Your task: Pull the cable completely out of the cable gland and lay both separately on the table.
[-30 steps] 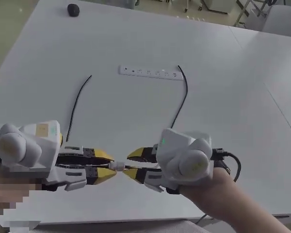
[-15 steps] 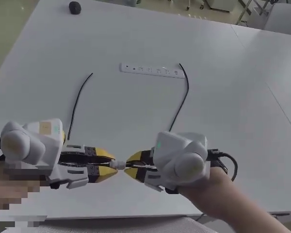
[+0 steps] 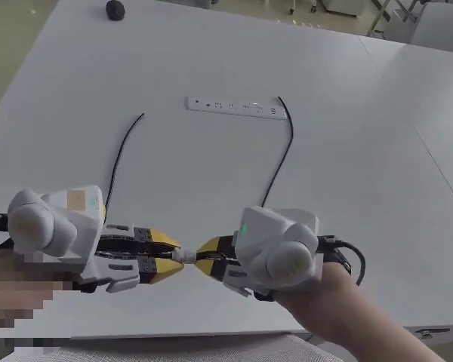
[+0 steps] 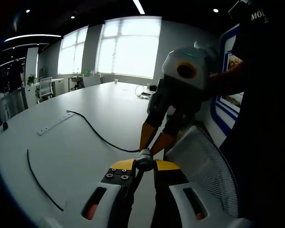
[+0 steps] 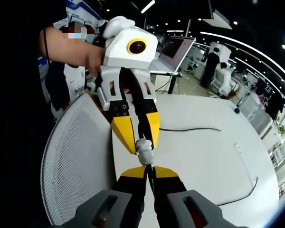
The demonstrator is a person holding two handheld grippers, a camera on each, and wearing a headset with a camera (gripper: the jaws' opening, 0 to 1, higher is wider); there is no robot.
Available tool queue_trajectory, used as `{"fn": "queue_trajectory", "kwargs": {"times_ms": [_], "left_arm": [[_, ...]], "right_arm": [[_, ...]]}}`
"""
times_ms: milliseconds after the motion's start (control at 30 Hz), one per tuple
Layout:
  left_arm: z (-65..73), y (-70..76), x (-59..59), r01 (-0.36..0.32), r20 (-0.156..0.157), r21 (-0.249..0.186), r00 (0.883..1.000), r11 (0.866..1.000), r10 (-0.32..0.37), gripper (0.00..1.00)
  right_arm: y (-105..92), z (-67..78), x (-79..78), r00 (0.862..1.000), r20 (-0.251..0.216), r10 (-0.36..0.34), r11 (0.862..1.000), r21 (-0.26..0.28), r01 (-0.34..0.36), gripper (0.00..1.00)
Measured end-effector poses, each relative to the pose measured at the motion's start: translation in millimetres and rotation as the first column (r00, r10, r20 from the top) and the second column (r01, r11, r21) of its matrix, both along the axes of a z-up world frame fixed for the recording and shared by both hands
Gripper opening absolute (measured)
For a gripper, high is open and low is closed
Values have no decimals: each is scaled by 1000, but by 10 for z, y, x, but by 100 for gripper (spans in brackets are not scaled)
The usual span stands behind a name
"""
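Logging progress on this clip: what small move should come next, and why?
Probably draw the right gripper straight away from the left gripper: the cable gland sits at the left tips, the cable apparently pinched in the right, not yet out.

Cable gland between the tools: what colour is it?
White; the cable gland shows best in the right gripper view.

The cable (image 5: 149,172) is nearly hidden in the closed jaws of the right gripper (image 5: 150,167); whether it reaches into the cable gland (image 5: 144,149) cannot be told. This gripper also covers the near end of the power strip cord (image 3: 285,154). The dark object (image 3: 115,10) at the tabletop's far edge is too small to name.
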State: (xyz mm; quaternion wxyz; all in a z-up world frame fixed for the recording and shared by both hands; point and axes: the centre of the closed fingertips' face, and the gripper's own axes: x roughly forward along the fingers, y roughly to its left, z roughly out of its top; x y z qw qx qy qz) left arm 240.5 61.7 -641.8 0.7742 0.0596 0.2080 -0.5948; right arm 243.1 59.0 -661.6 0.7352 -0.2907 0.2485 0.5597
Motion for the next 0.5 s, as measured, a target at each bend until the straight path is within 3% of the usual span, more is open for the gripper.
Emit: {"fn": "queue_trajectory", "kwargs": {"times_ms": [500], "left_arm": [[-9,-7,90,-6,-2,2,1000,1000,6,15]], "right_arm": [[-53,-26,107,992,-60,-110,993,33,112,0]]}}
